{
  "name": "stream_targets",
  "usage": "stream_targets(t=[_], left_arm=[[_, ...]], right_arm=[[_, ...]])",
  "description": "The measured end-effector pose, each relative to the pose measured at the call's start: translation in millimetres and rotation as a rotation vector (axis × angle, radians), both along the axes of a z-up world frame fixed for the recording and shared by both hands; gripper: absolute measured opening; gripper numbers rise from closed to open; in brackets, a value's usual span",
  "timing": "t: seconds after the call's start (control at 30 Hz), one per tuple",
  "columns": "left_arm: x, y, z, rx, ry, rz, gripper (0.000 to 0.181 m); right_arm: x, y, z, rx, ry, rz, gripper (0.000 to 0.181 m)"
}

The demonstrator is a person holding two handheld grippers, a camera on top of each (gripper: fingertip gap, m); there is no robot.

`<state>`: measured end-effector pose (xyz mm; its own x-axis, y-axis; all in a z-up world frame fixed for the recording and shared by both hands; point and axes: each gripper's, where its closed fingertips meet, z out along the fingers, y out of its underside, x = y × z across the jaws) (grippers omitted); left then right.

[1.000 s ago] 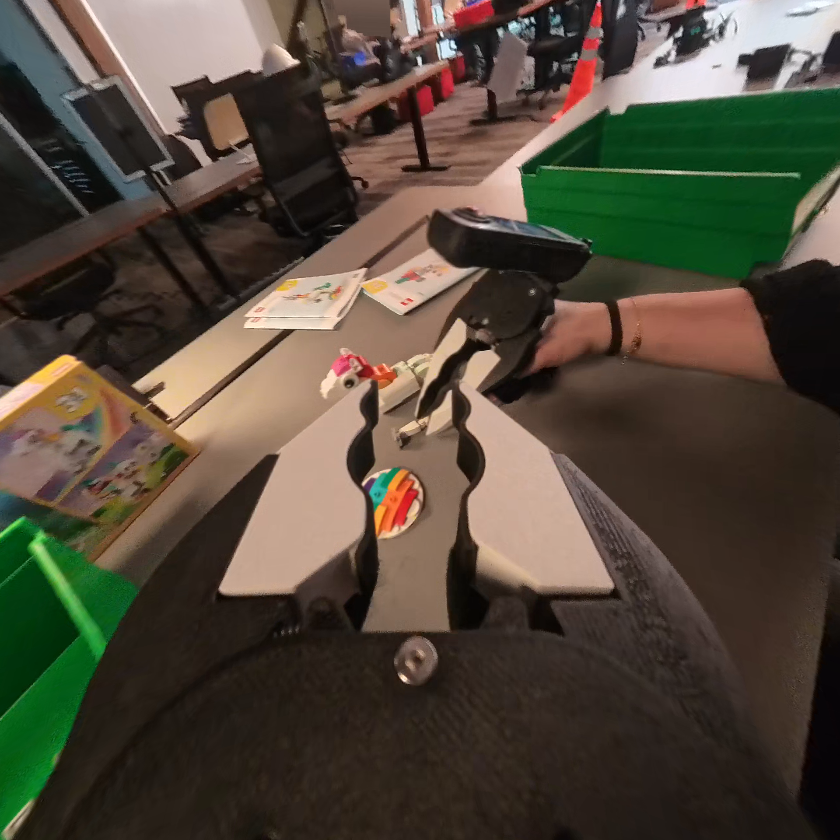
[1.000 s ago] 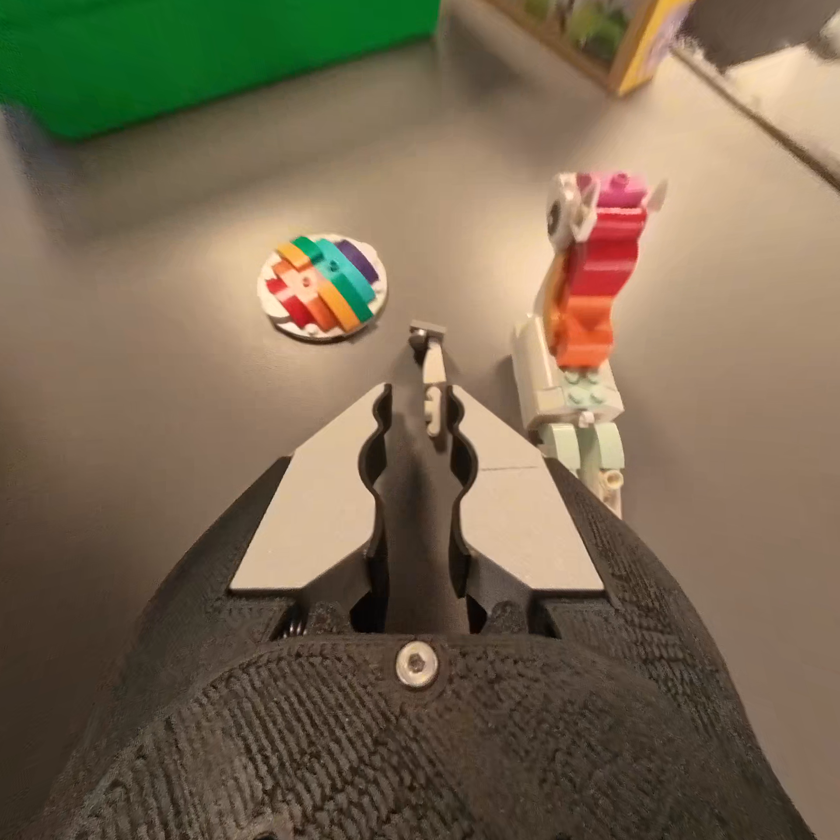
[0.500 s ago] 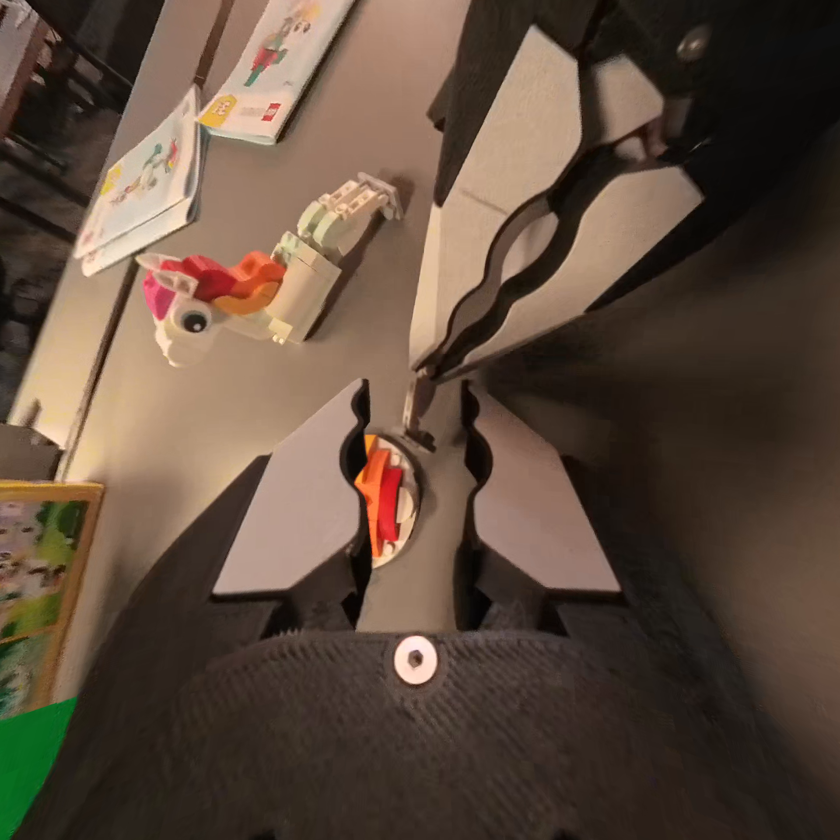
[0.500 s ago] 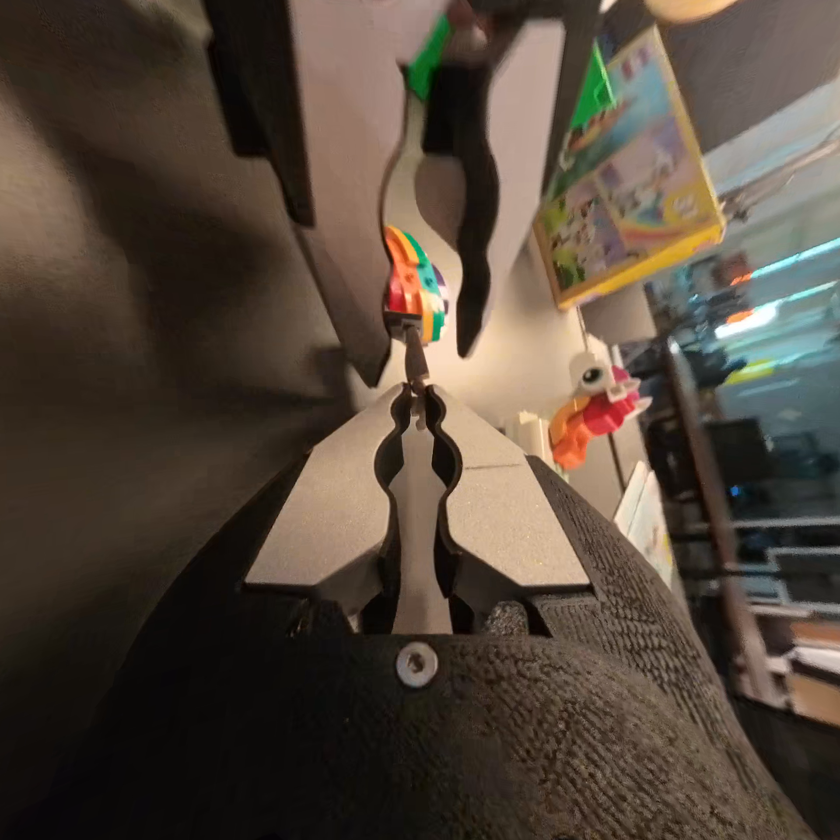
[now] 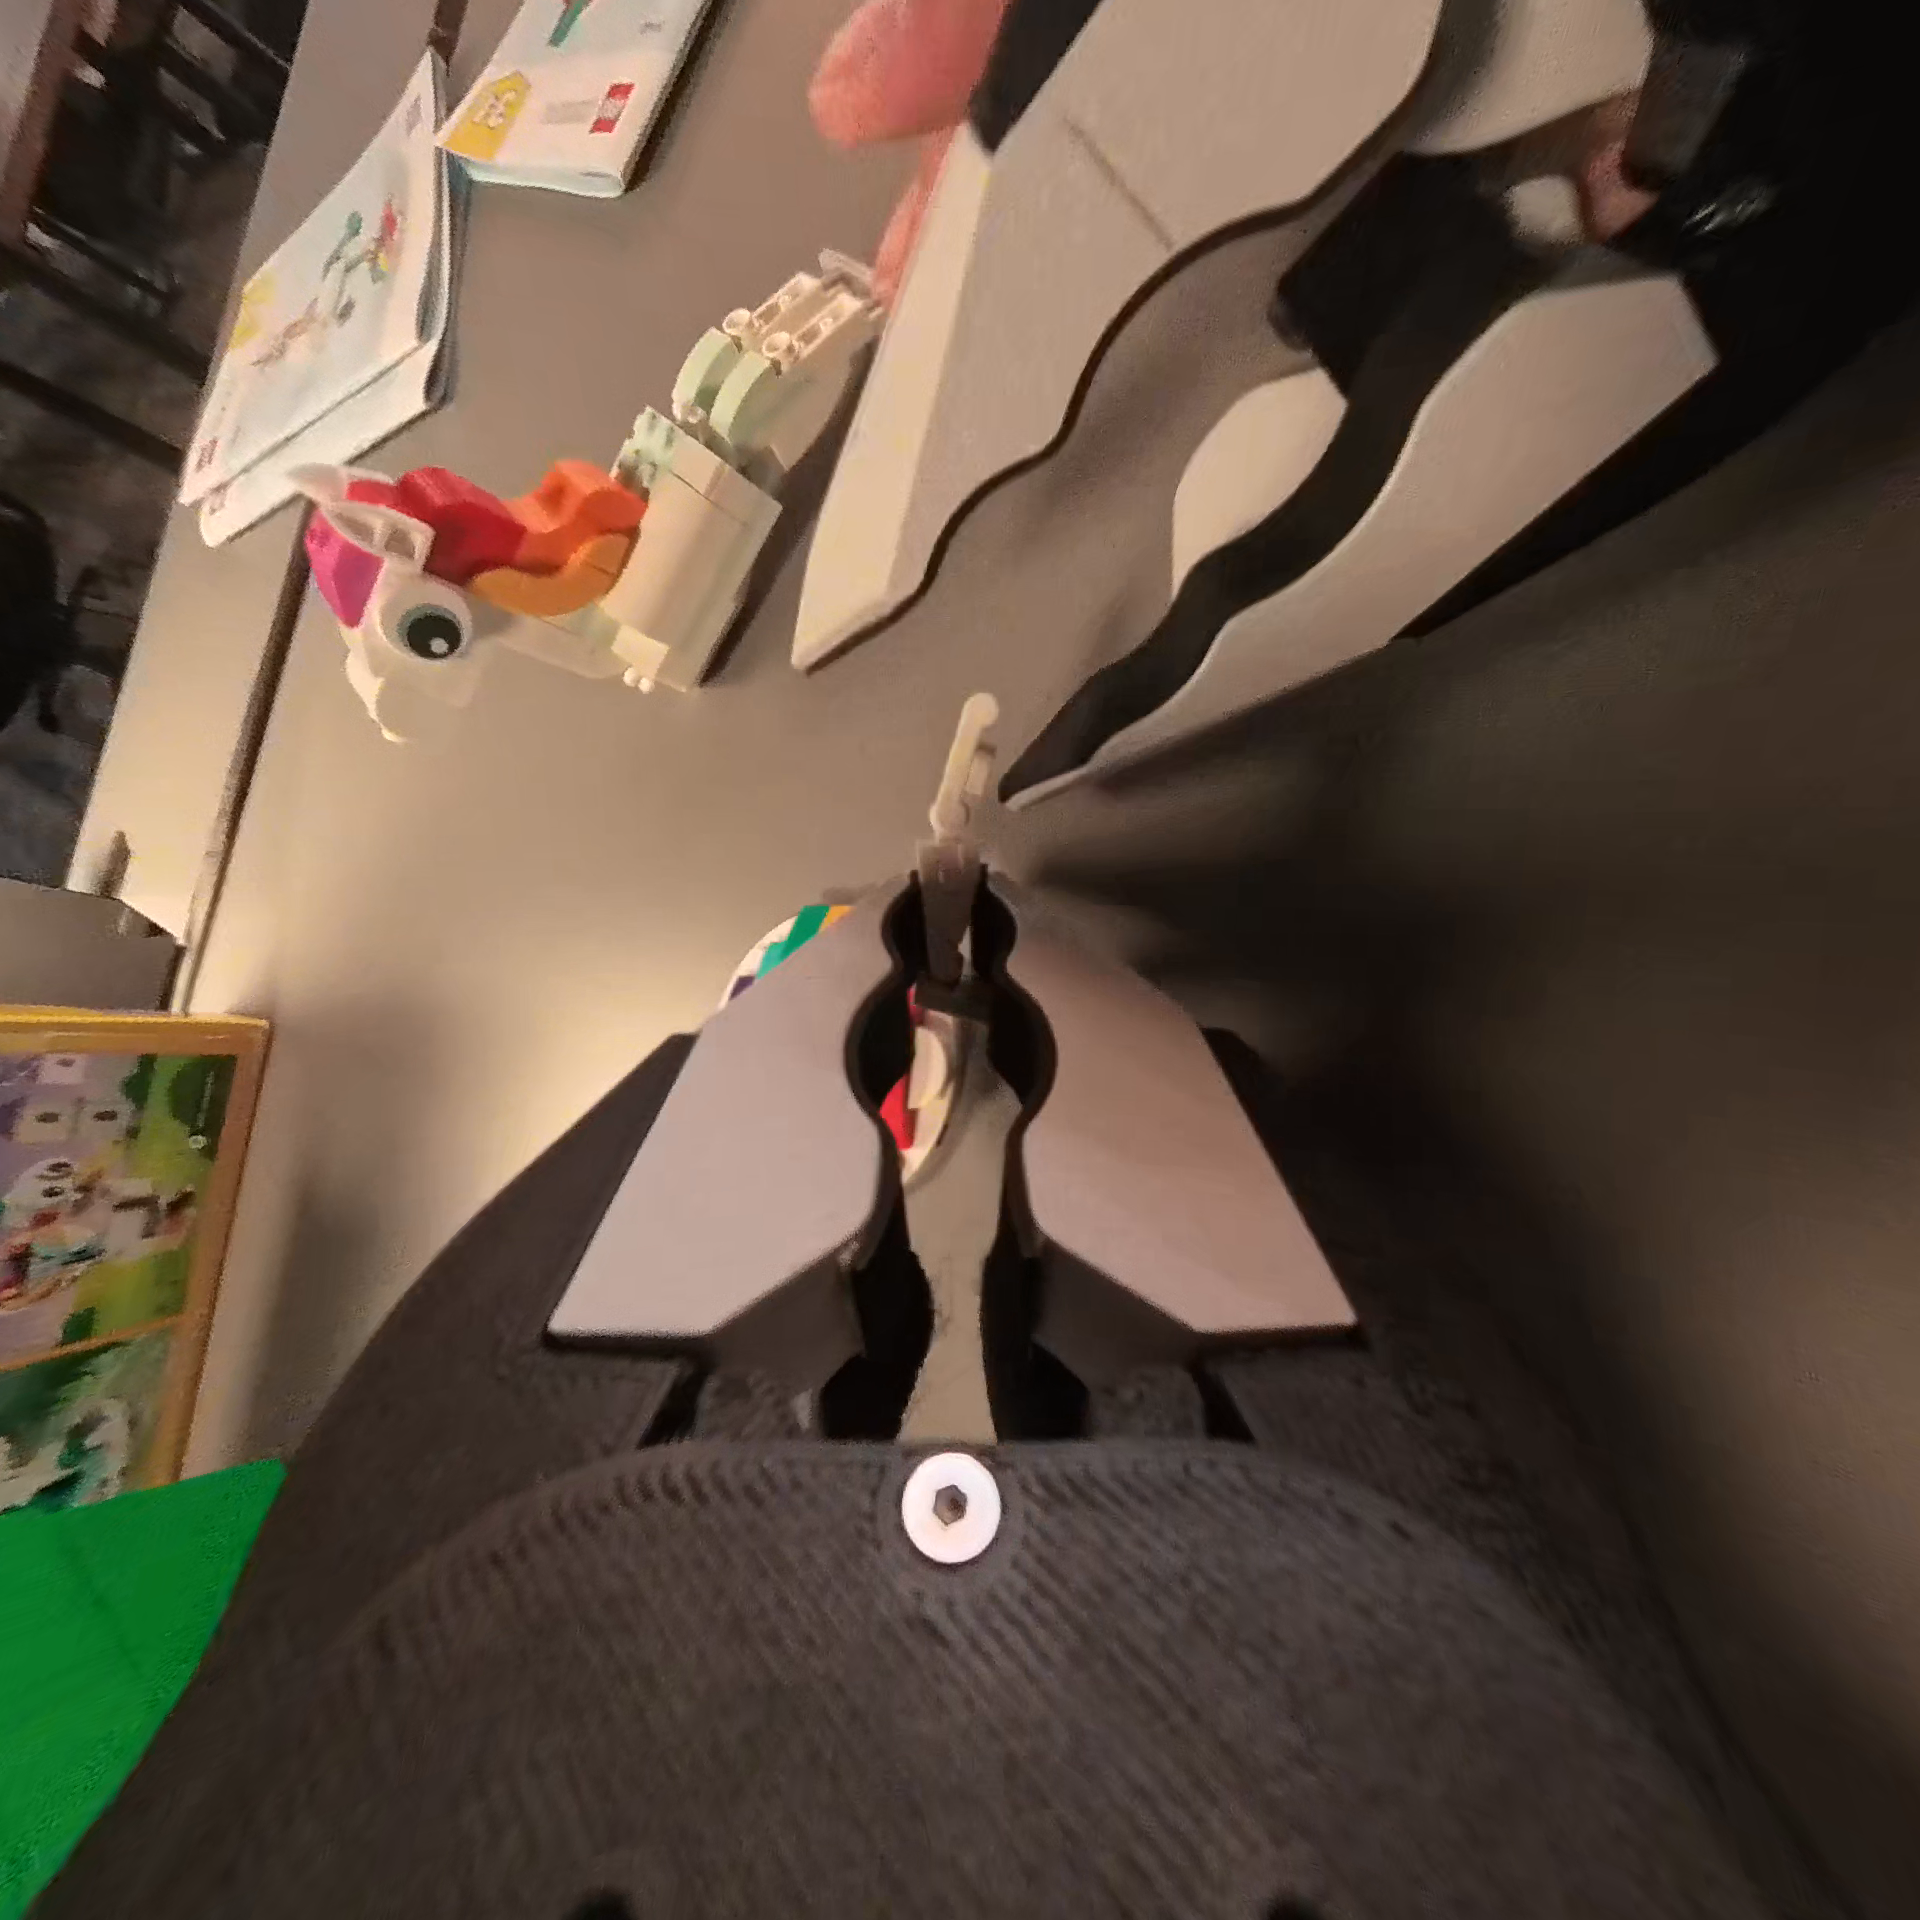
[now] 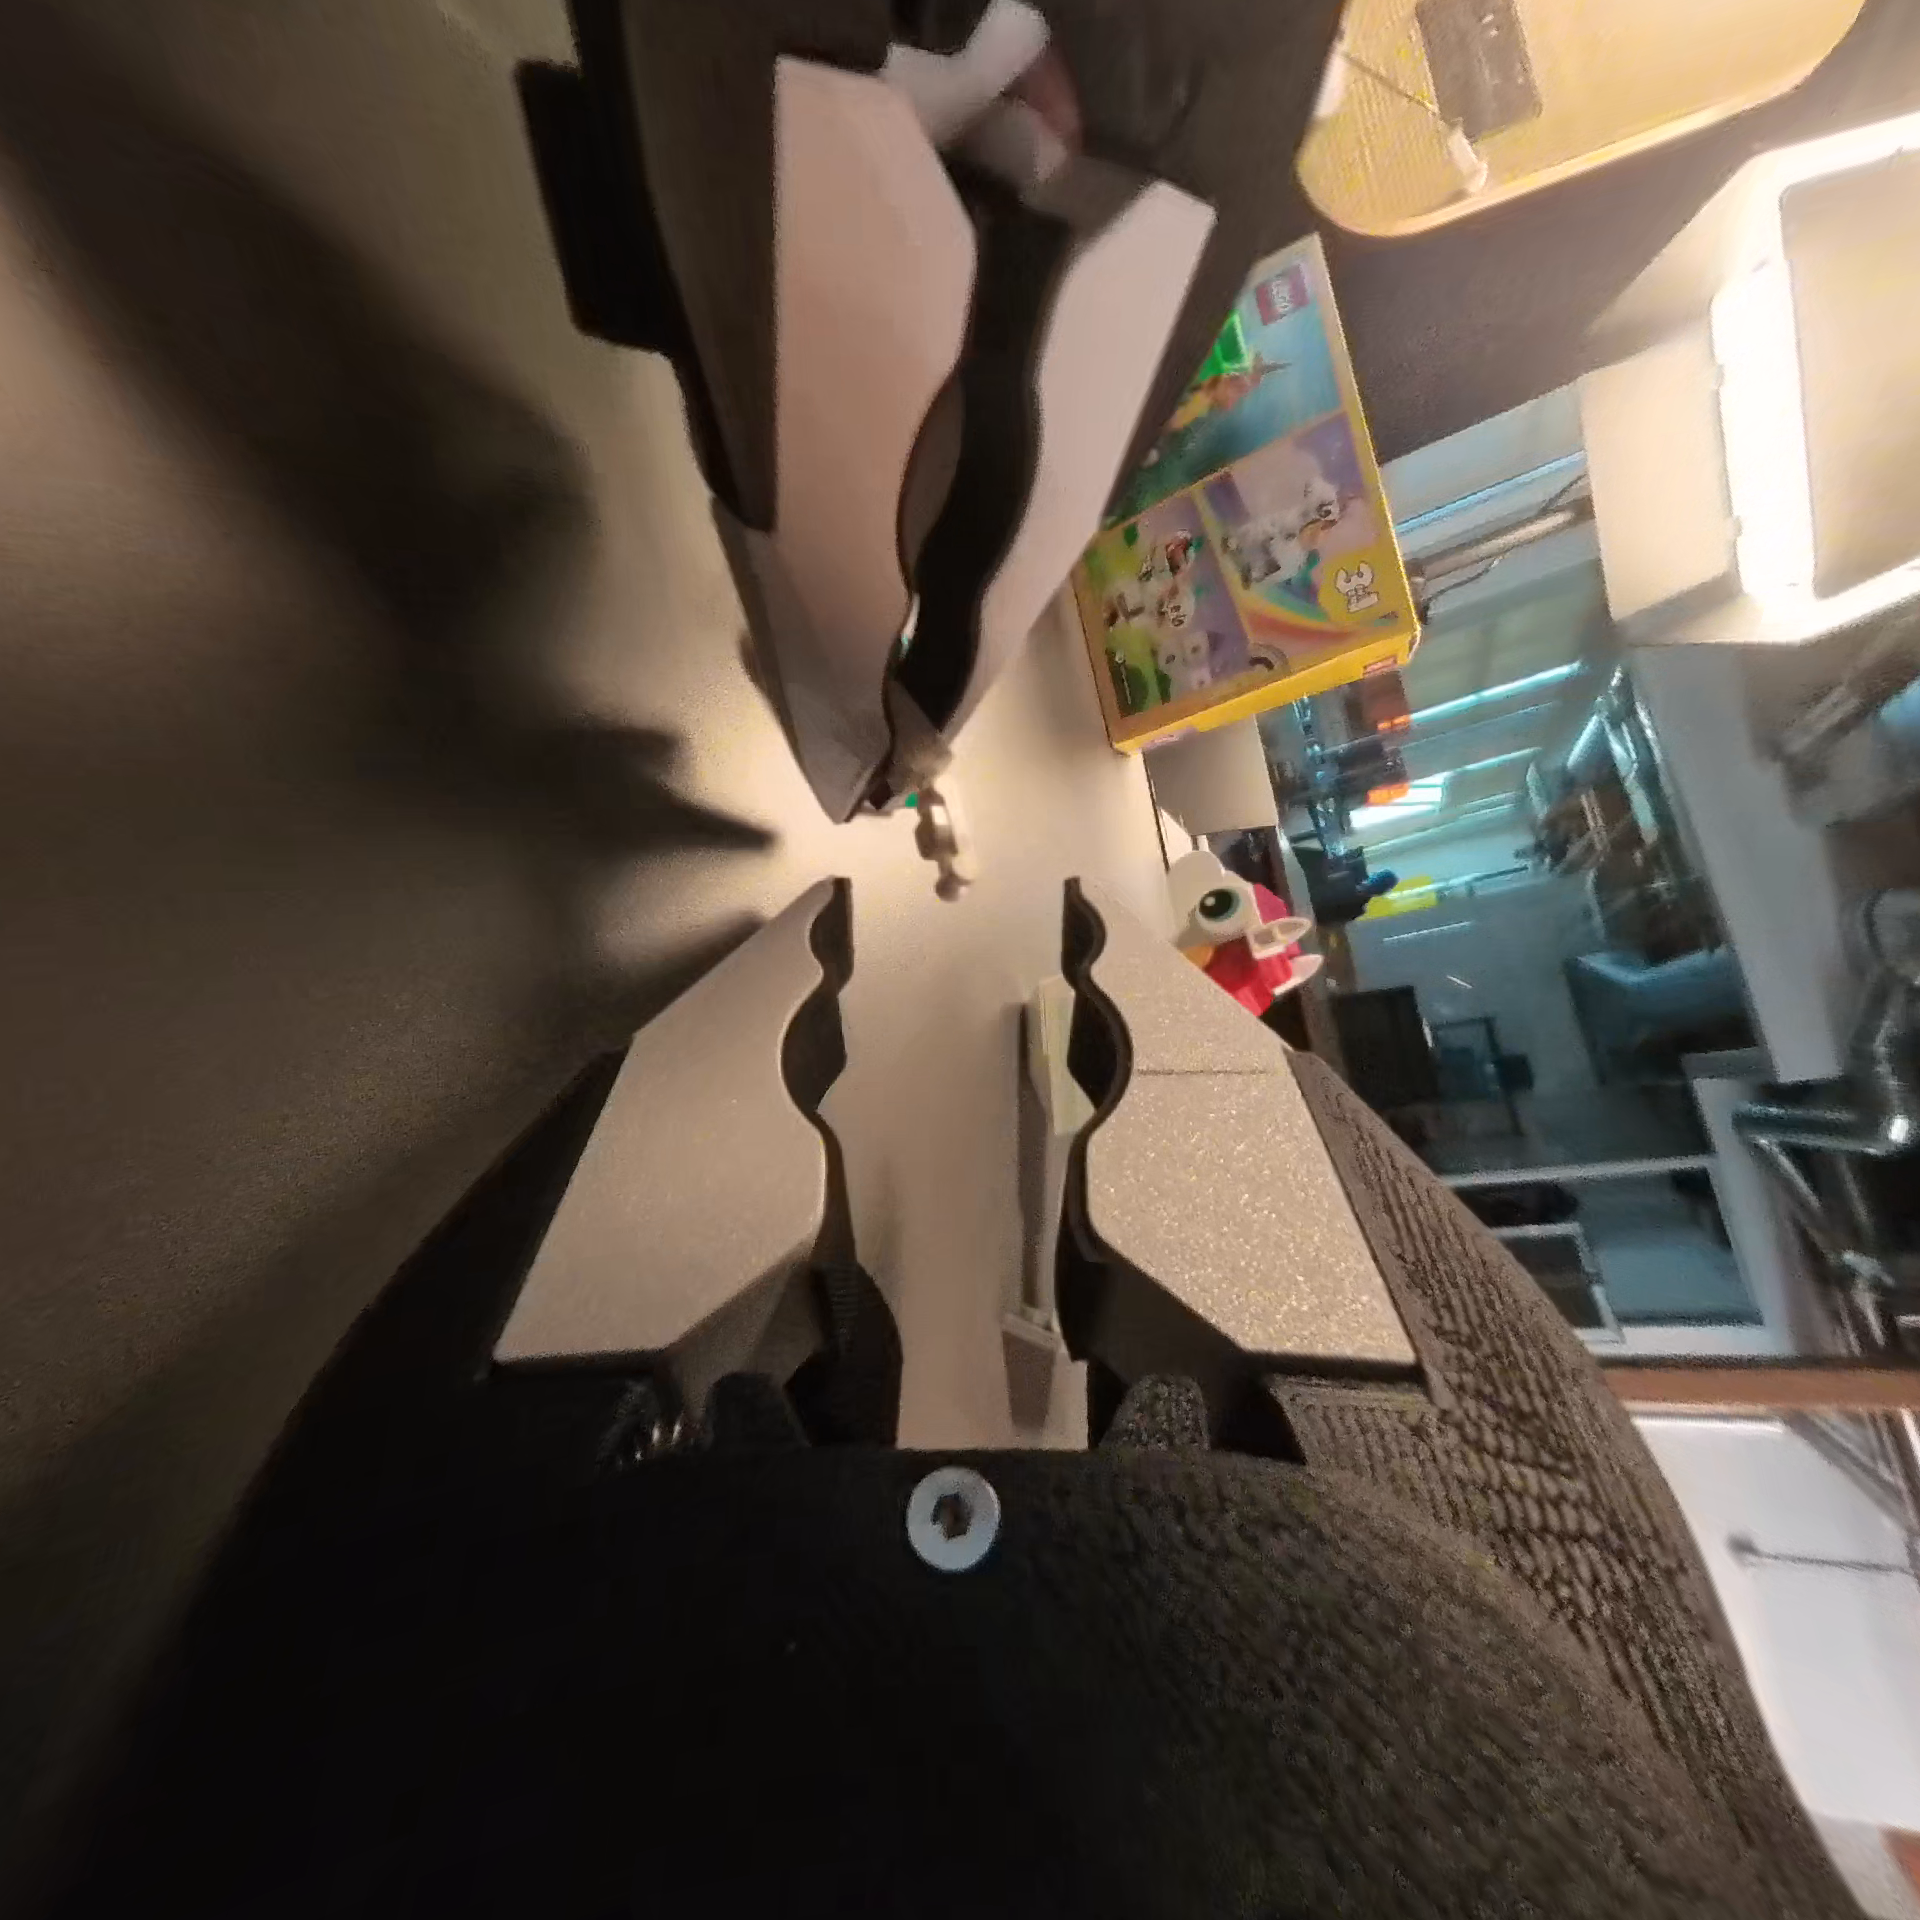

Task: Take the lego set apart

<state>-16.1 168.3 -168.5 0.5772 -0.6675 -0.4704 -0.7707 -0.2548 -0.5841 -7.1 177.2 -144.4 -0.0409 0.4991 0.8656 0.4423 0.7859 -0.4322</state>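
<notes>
Smooth grey tabletop (image 5: 582, 852), warmly lit in the middle, deep in shadow to one side. Left gripper (image 5: 951, 883) clamped on a thin grey lego rod (image 5: 961, 774), round rainbow lego disc (image 5: 800, 930) underneath. Right gripper (image 6: 956, 904) spread apart, empty, just beside the rod's free end. Unicorn-head lego piece (image 5: 499, 571) lying on its side near the tabletop's far edge, beside two instruction booklets (image 5: 343, 301). Yellow-rimmed lego box (image 6: 1247, 520) and green bin (image 5: 104, 1621) close by. Beyond: dim office, desks, bright ceiling lights.
</notes>
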Motion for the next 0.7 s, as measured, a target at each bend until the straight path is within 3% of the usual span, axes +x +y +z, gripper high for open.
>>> stream_targets(t=[0.23, 0.37, 0.53, 0.63, 0.7], left_arm=[[6.5, -3.6, -4.9, -0.048, -0.039, -0.015, 0.006], [5.4, -1.7, 0.0, -0.063, -0.166, 0.034, 0.006], [8.5, 3.2, 11.3, -0.061, -0.286, 0.083, 0.007], [-13.2, 4.6, 16.4, -0.049, -0.317, 0.158, 0.006], [-30.7, 3.4, 26.3, -0.063, -0.45, 0.227, 0.005]], right_arm=[[-2.1, -11.5, -3.6, 0.062, -0.024, 0.053, 0.009], [-4.5, -8.8, -2.4, -0.137, 0.011, 0.029, 0.005], [-3.8, -2.7, 10.0, -0.175, 0.088, -0.028, 0.005], [25.0, 52.9, 25.6, -0.238, 0.218, -0.275, 0.004], [44.3, 77.5, 40.2, -0.329, 0.342, -0.341, 0.004]])
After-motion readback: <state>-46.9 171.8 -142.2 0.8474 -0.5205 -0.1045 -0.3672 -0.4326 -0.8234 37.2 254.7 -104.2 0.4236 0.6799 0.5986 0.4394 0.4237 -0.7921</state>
